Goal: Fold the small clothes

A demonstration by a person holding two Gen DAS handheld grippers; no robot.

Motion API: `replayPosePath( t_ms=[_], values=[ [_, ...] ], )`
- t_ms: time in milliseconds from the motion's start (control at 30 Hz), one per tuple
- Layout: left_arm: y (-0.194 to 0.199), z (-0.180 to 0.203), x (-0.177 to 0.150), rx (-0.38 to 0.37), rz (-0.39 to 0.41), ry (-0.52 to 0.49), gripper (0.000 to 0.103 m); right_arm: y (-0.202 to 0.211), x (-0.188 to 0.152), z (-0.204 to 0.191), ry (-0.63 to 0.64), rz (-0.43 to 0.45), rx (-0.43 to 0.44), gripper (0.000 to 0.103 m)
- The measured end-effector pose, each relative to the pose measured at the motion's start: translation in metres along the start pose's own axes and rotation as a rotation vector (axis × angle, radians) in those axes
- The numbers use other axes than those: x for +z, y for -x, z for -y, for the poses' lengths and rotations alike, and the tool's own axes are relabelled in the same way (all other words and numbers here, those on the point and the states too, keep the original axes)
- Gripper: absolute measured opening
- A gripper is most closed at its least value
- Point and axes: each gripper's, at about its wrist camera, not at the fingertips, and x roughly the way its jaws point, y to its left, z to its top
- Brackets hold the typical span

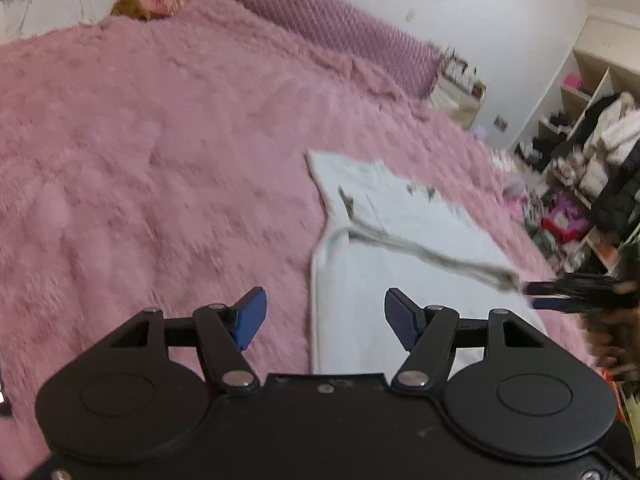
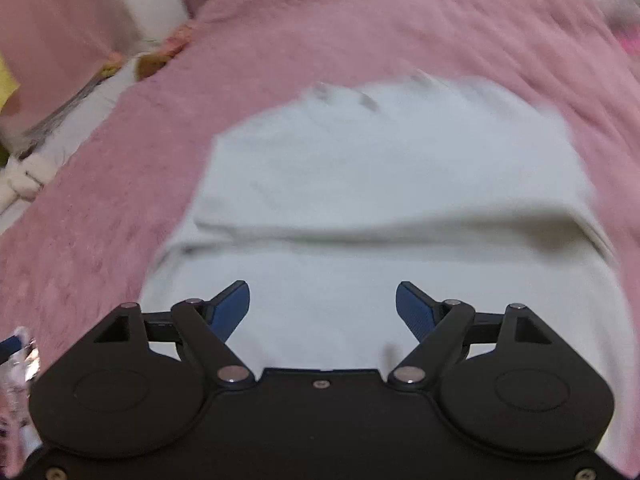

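Both grippers spread wide: right gripper [image 2: 322, 307] over white garment [image 2: 380, 184].

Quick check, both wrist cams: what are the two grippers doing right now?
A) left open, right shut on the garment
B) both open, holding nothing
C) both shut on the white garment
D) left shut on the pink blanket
B: the left gripper and right gripper both show blue pads spread wide, with the pale white cloth garment lying loose on the fluffy pink blanket.

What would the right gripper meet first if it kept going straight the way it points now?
Most likely the white garment: the open right gripper points directly at it, nothing between. Depth is unclear.
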Motion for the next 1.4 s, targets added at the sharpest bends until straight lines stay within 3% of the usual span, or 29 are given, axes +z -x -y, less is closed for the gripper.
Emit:
replayPosePath(
  t_ms=[100, 233, 300, 433, 600, 733, 900, 1000, 1167, 1300, 1400],
  values=[
    [0.0, 0.01, -0.012, 0.03, -0.037, 0.008, 0.067, 0.053, -0.03, 0.039, -0.056, -0.005, -0.014, 0.079],
    [-0.001, 0.03, -0.029, 0.05, -0.1, 0.001, 0.067, 0.121, -0.074, 0.067, -0.004, 0.054, -0.196, 0.079],
    [-0.005, 0.042, -0.038, 0.059, -0.132, -0.021, 0.067, 0.146, -0.097, 0.073, 0.003, 0.071, -0.239, 0.081],
    [-0.016, 0.061, -0.058, 0.073, -0.193, -0.037, 0.067, 0.171, -0.137, 0.097, -0.15, 0.045, -0.068, 0.081],
    [-0.036, 0.061, -0.07, 0.176, -0.29, -0.033, 0.067, 0.164, -0.168, 0.108, -0.125, 0.003, -0.158, 0.081],
    [-0.048, 0.053, -0.069, 0.196, -0.362, 0.001, 0.067, 0.164, -0.176, 0.138, -0.243, -0.016, -0.088, 0.077],
    [-0.06, 0.05, -0.075, 0.162, -0.416, 0.038, 0.067, 0.155, -0.181, 0.145, -0.271, -0.047, -0.051, 0.067],
    [-0.062, 0.053, -0.077, 0.148, -0.412, 0.027, 0.067, 0.151, -0.182, 0.15, -0.322, -0.057, -0.007, 0.067],
    [-0.059, 0.063, -0.079, 0.058, -0.39, 0.023, 0.064, 0.144, -0.18, 0.153, -0.346, -0.093, 0.003, 0.067],
    [-0.062, 0.067, -0.08, 0.064, -0.384, -0.005, 0.06, 0.135, -0.176, 0.15, -0.36, -0.121, 0.078, 0.051],
    [-0.067, 0.064, -0.081, 0.046, -0.398, 0.005, 0.058, 0.123, -0.173, 0.143, -0.331, -0.146, 0.037, 0.051]
  ],
)
